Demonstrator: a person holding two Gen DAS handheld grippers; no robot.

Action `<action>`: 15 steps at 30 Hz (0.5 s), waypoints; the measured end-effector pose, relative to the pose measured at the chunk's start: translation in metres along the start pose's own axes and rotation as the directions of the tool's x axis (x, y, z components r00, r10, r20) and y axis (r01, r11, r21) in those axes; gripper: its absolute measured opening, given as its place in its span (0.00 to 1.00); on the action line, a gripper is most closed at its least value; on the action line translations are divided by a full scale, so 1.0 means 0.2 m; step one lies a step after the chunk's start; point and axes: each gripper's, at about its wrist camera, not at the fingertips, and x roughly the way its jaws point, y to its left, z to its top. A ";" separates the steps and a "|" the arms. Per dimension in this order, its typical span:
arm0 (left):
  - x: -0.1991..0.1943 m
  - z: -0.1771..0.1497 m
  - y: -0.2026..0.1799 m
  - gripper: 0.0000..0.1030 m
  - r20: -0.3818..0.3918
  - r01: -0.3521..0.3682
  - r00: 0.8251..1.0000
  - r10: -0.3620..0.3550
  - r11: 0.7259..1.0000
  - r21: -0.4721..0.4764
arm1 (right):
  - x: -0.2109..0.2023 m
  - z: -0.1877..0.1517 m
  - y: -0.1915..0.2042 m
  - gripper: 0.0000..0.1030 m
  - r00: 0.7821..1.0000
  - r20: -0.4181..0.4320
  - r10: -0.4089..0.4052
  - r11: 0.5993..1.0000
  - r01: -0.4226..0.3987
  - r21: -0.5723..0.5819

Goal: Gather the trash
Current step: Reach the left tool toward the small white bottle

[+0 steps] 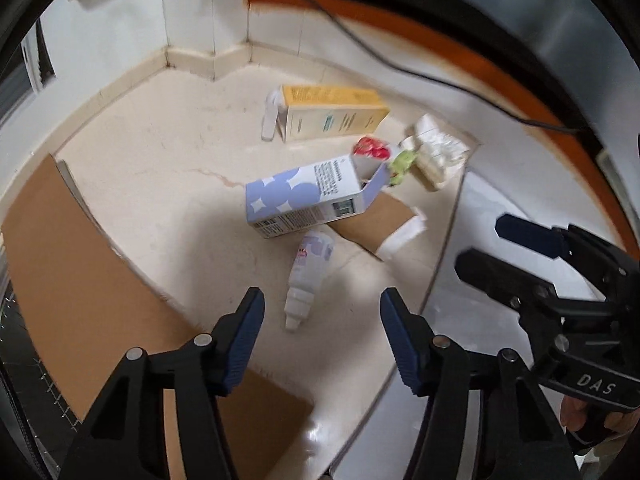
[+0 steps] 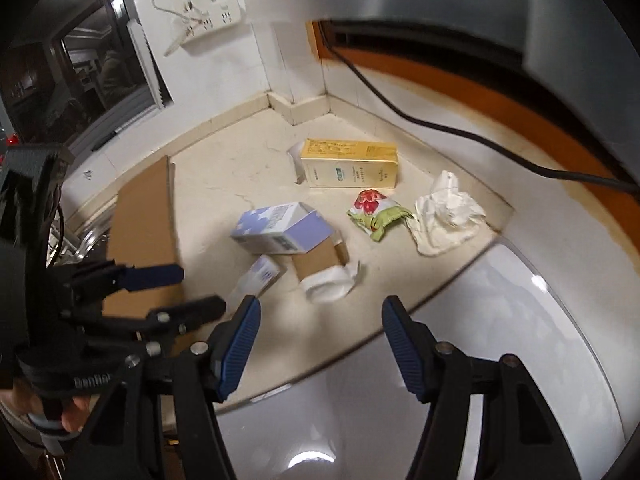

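Observation:
Trash lies on a cream stone counter. A purple-and-white carton lies on its side with the flap open. A small white bottle lies just in front of it. A yellow box lies farther back. A red-and-green wrapper and crumpled white tissue lie to the right. My left gripper is open and empty, just short of the bottle. My right gripper is open and empty, over the counter edge.
A flat piece of cardboard lies on the left. A brown-and-white paper piece lies by the carton. A grey appliance top borders the counter on the right. A black cable runs along the back wall.

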 end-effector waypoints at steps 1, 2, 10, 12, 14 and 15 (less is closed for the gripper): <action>0.04 0.01 0.00 0.52 -0.014 -0.007 1.000 0.007 1.000 -0.006 | 0.05 0.02 -0.01 0.58 1.000 -0.008 0.009 1.000 -0.009 0.000; 0.08 0.02 -0.01 0.51 -0.027 -0.014 1.000 0.014 1.000 -0.009 | 0.08 0.03 -0.02 0.57 1.000 -0.016 0.016 1.000 -0.016 0.003; 0.23 0.05 0.01 0.49 -0.058 -0.045 0.997 0.042 0.998 -0.039 | 0.30 0.08 -0.13 0.50 0.986 -0.079 0.147 0.984 -0.137 0.118; 0.25 0.05 0.02 0.48 -0.061 -0.052 0.997 0.049 0.998 -0.048 | 0.34 0.09 -0.13 0.50 0.982 -0.091 0.164 0.979 -0.151 0.136; 0.28 0.06 0.03 0.45 -0.069 -0.055 0.996 0.051 0.997 -0.055 | 0.39 0.09 -0.14 0.50 0.978 -0.107 0.180 0.975 -0.163 0.154; 0.29 0.06 0.03 0.41 -0.075 -0.053 0.996 0.049 0.997 -0.057 | 0.40 0.08 -0.14 0.47 0.976 -0.111 0.190 0.972 -0.171 0.160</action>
